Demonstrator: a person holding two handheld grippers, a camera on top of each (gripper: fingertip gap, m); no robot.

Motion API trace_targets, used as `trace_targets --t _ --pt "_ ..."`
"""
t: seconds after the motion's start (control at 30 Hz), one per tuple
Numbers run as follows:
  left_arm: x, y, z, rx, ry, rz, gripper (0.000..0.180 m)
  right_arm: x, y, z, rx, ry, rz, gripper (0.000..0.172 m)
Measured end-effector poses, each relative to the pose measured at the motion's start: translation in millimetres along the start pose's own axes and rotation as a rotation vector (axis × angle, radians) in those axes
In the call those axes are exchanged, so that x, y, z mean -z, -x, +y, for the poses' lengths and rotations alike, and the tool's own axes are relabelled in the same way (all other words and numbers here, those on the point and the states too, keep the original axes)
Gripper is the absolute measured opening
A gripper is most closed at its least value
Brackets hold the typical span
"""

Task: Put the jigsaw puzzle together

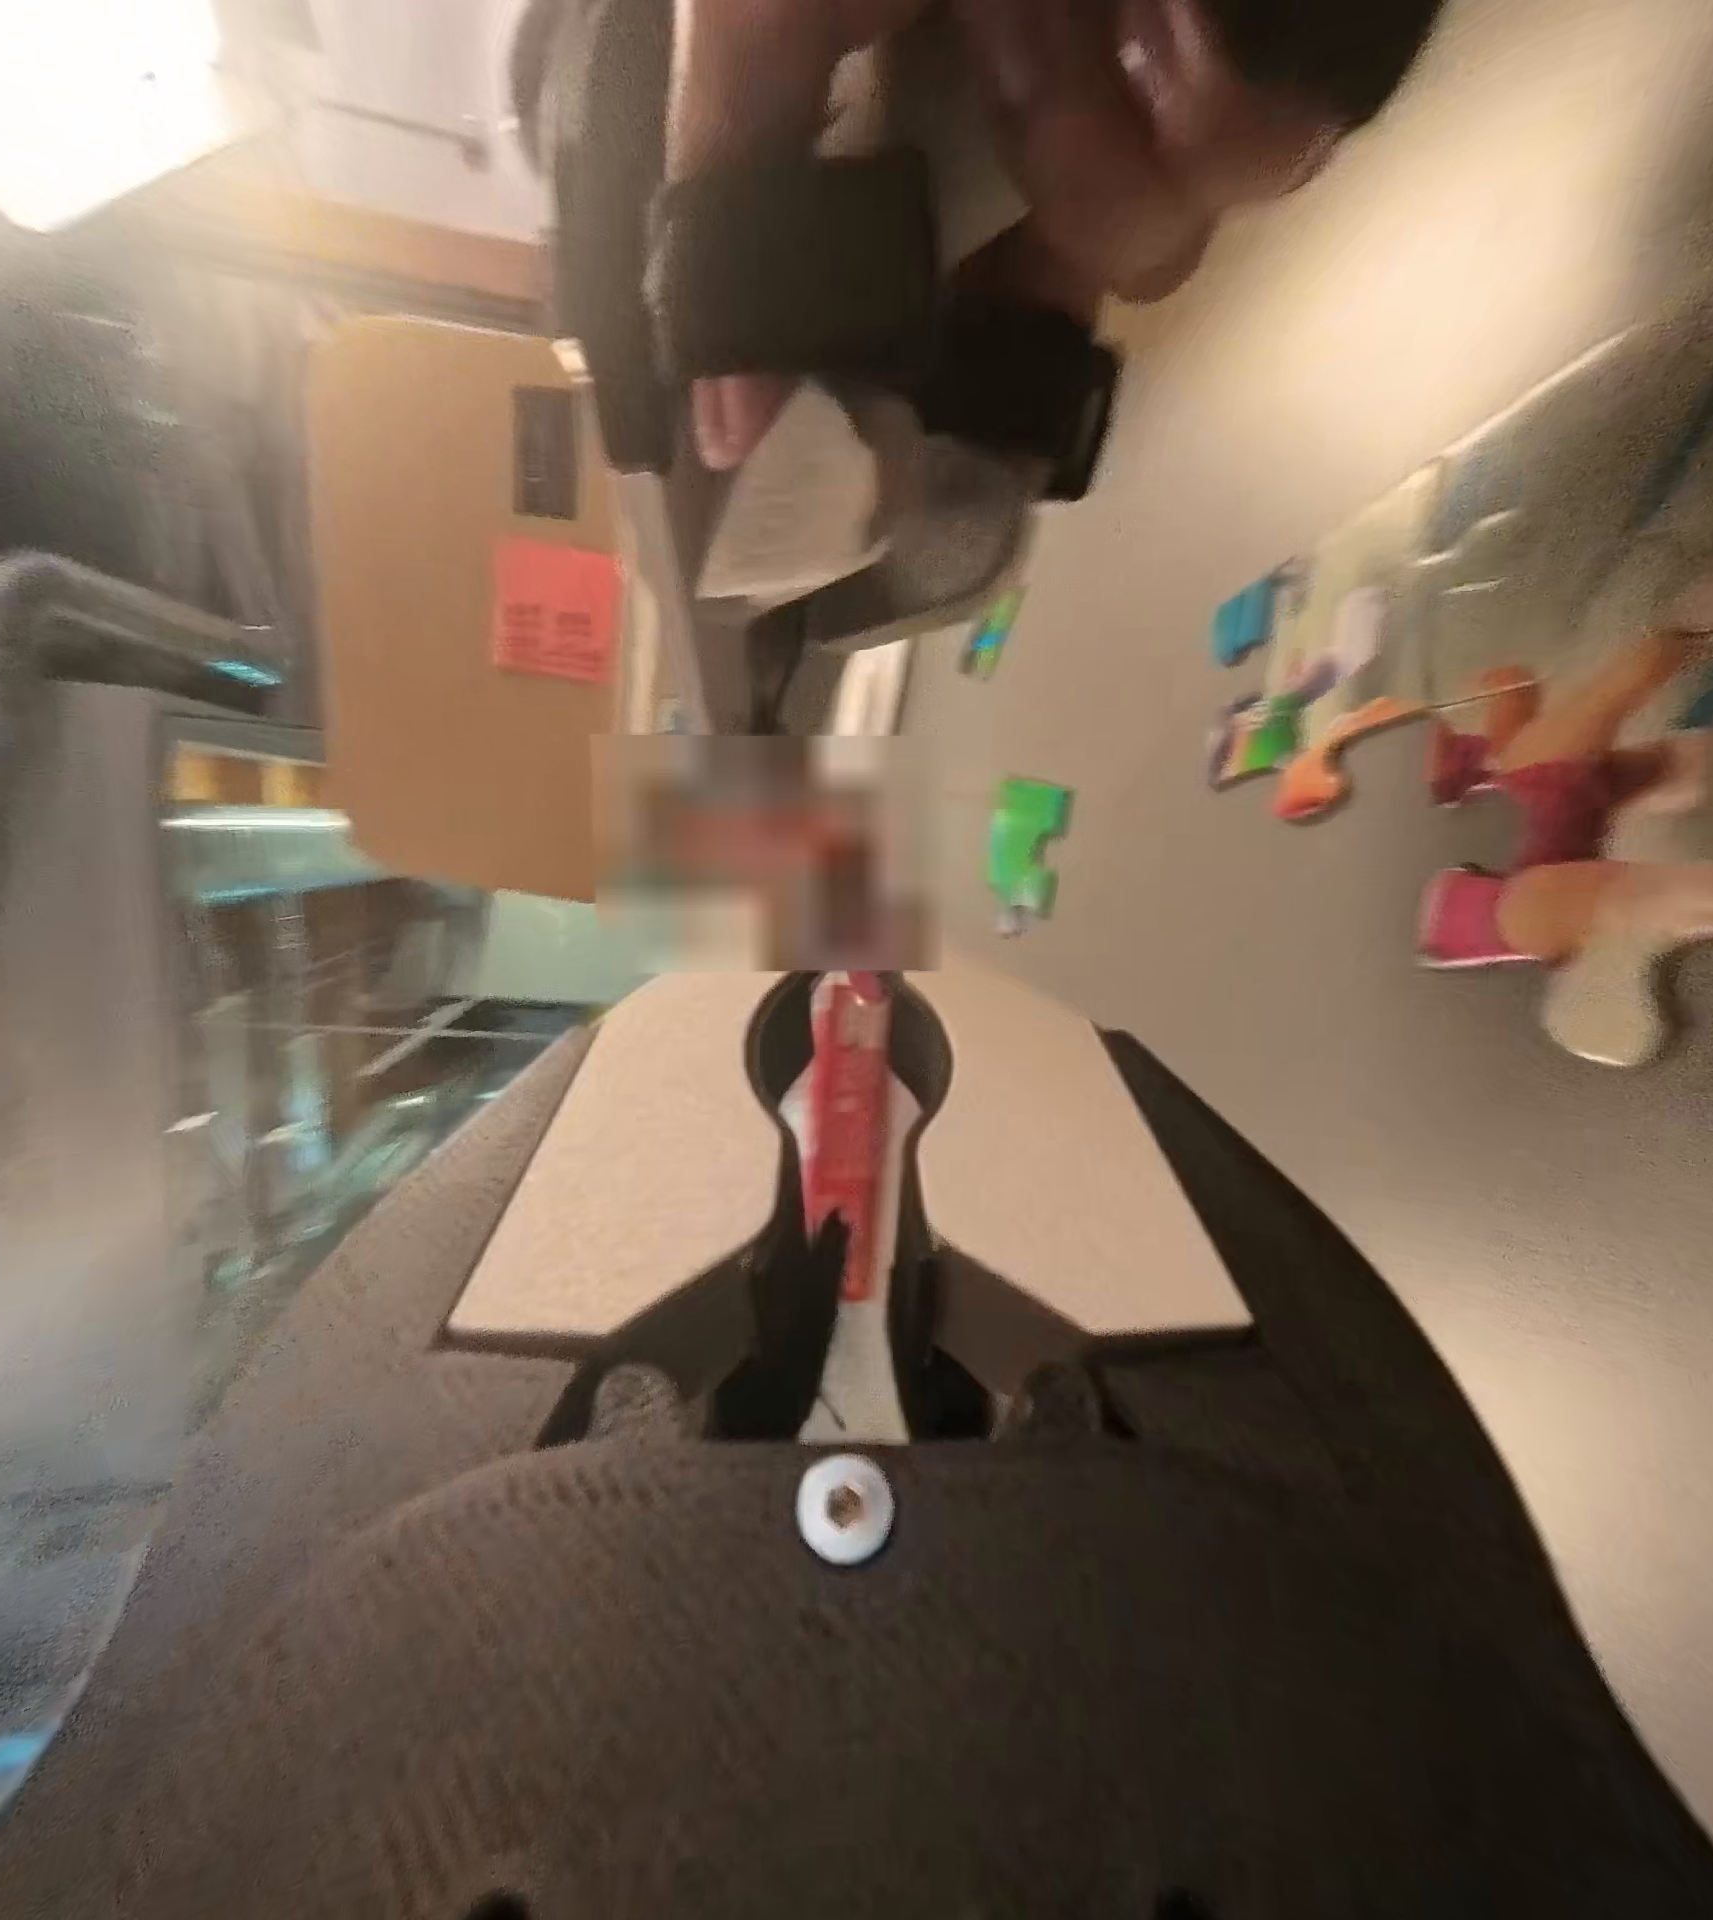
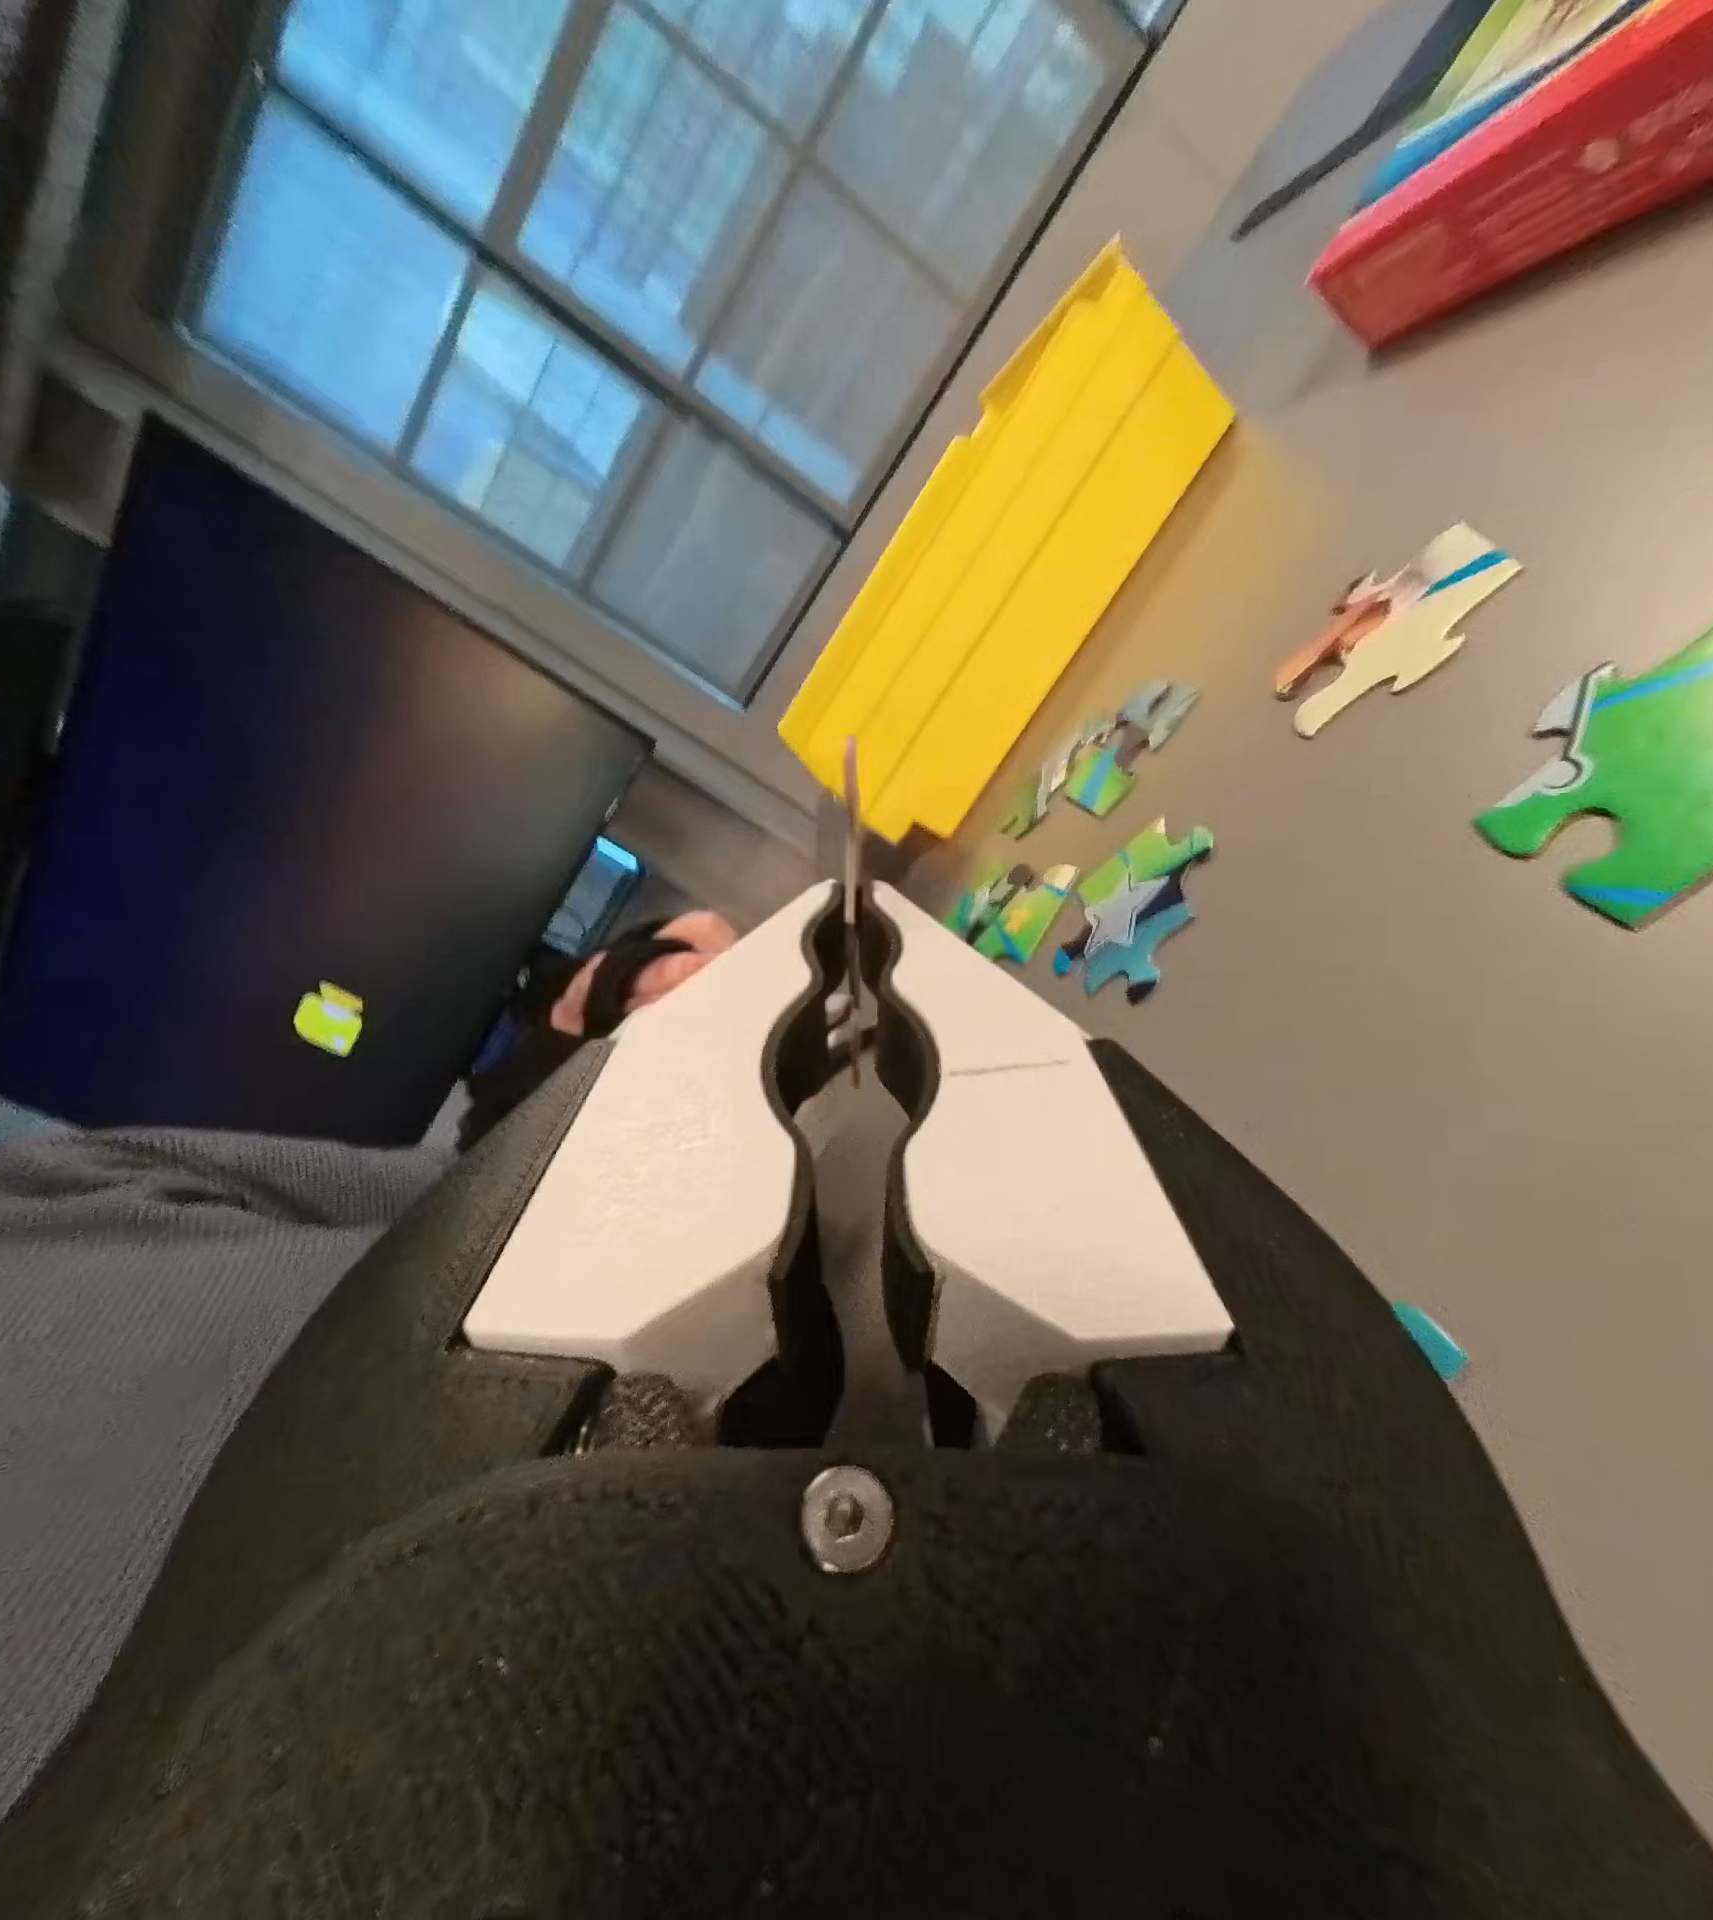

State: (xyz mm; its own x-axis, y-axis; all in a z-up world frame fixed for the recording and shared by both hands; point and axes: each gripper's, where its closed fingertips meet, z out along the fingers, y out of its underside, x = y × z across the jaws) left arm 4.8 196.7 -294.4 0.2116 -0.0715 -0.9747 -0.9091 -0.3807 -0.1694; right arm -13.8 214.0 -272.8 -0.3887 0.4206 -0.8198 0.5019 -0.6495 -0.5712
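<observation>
My left gripper (image 1: 847,935) is tilted on its side above the grey table (image 1: 1247,1195). A red puzzle piece (image 1: 847,1132) stands between its white fingers (image 1: 623,1164), but a blurred patch hides the fingertips, so I cannot tell whether the pads press on it. My right gripper (image 2: 852,894) is shut on a thin puzzle piece (image 2: 850,821) seen edge-on, which sticks out past the fingertips. It is held in the air beside the table (image 2: 1454,1195). The right gripper also shows in the left wrist view (image 1: 810,520), in a gloved hand, apart from the left one.
A joined part of the puzzle (image 1: 1558,748) and a loose green piece (image 1: 1028,842) lie on the table. A yellow tray (image 2: 1018,582), a red box (image 2: 1579,177) and several loose pieces (image 2: 1132,914) lie there too. A cardboard box (image 1: 436,623) and a dark monitor (image 2: 312,779) stand beyond. Both grippers' tips are close together, under 4 cm apart.
</observation>
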Motion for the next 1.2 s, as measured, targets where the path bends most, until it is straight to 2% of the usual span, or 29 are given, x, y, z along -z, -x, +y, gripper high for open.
trace_targets --t 0.07,0.1,0.17,0.3,0.37,0.43,0.53,0.67,0.77,0.83,0.93,0.97,1.07,1.13,1.2 --pt "7 -15 -6 0.154 -0.069 0.143 0.008 -2 -2 8 0.029 0.087 0.007 0.0" --pt "14 -23 -10 0.257 -0.118 0.241 0.026 -2 -2 14 0.03 0.149 -0.003 0.0" --pt "28 -27 -12 0.496 -0.193 0.375 0.038 0 -3 27 0.015 0.288 -0.023 0.0" --pt "39 -16 5 0.976 -0.235 0.55 0.031 5 -11 58 -0.004 0.549 -0.034 0.0" --pt "39 -12 9 1.233 -0.247 0.667 0.029 5 -11 66 -0.002 0.606 -0.054 0.0" --pt "38 -16 12 1.42 -0.244 0.815 0.03 3 -11 69 -0.008 0.624 -0.064 0.0" --pt "35 -38 15 1.506 -0.2 0.983 0.027 2 -15 72 -0.022 0.636 -0.07 0.0" --pt "31 -53 12 1.561 -0.165 1.04 0.022 1 -16 74 -0.027 0.634 -0.072 0.0" --pt "31 -47 8 1.685 -0.212 1.11 0.019 1 -13 72 -0.036 0.609 -0.095 0.0" --pt "34 -42 2 1.755 -0.277 1.2 0.005 2 -11 71 -0.033 0.6 -0.106 0.0" --pt "37 -42 -2 1.746 -0.298 1.263 0.001 3 -11 72 -0.011 0.59 -0.108 0.001" --pt "34 -45 0 1.742 -0.259 1.261 0.001 2 -14 71 0.006 0.572 -0.087 0.002" --pt "27 -51 2 1.822 -0.138 1.308 0.001 2 -30 54 0.092 0.443 0.03 0.03" --pt "25 -57 1 1.885 -0.068 1.376 0.001 10 -55 36 0.273 0.347 0.226 0.038" --pt "21 -65 2 1.912 0.002 1.395 0.0 21 -68 17 0.485 0.255 0.379 0.035"
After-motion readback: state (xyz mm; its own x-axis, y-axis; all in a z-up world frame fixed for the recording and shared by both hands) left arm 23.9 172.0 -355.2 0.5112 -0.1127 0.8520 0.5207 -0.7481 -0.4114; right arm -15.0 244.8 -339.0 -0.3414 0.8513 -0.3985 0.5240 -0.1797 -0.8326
